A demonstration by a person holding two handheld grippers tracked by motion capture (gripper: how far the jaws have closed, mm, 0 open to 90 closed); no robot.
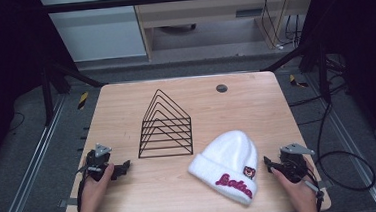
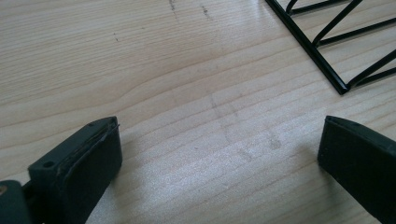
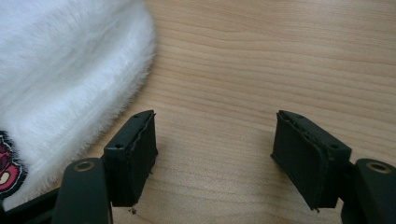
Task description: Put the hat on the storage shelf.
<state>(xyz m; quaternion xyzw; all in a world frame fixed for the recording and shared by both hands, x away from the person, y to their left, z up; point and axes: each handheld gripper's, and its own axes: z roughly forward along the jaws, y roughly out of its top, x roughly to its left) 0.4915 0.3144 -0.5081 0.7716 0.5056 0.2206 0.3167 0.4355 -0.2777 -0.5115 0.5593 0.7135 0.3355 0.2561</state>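
Only part of the hat (image 3: 60, 70) fits the right gripper view, its patch cut off at the edge. Both the left gripper (image 2: 219, 154) and right gripper (image 3: 215, 154) gape over bare table (image 2: 163, 70); the rack (image 2: 336, 42) shows just a corner.

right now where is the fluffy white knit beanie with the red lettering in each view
high view: the fluffy white knit beanie with red lettering lies at lower right of the wooden table, right of the black wire rack.
left gripper view: not in this picture; the rack's corner sits at upper right.
right gripper view: the beanie covers the upper left, beside the left jaw.
shared landmark: the table's pale wood grain.
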